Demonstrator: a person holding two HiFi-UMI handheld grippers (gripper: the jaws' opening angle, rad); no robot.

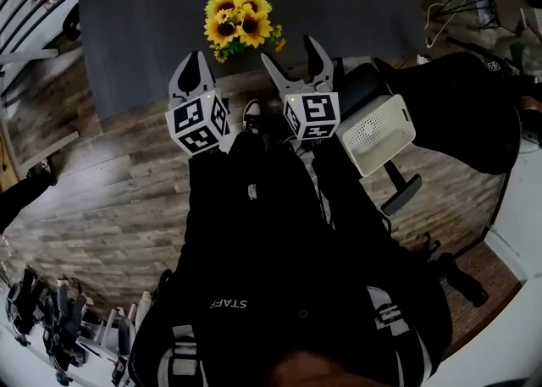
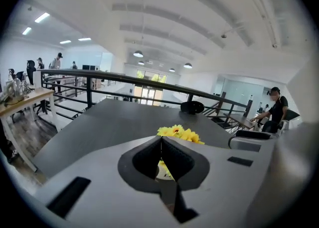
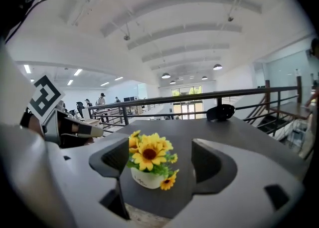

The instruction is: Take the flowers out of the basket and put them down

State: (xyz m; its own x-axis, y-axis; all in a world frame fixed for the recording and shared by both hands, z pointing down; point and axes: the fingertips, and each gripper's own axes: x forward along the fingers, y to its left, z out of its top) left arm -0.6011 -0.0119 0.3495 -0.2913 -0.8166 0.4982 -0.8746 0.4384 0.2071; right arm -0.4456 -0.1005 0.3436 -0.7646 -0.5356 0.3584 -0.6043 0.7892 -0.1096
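A bunch of yellow sunflowers (image 1: 240,23) in a small white pot (image 3: 144,178) stands upright on the dark grey table (image 1: 152,30), near its front edge. My left gripper (image 1: 193,58) hovers just short of that edge, left of the flowers, with its jaws shut and nothing in them. In the left gripper view the flowers (image 2: 179,133) peek over the closed jaws. My right gripper (image 1: 290,50) is open at the table's edge, a little right of the flowers. In the right gripper view the flowers (image 3: 148,154) show in the gap between its jaws, ahead of them and untouched.
A white basket (image 1: 377,135) with small holes sits on a black chair at my right, below table height. A black round object (image 3: 221,112) lies at the table's far side. Railings run behind the table. Wooden floor lies under me.
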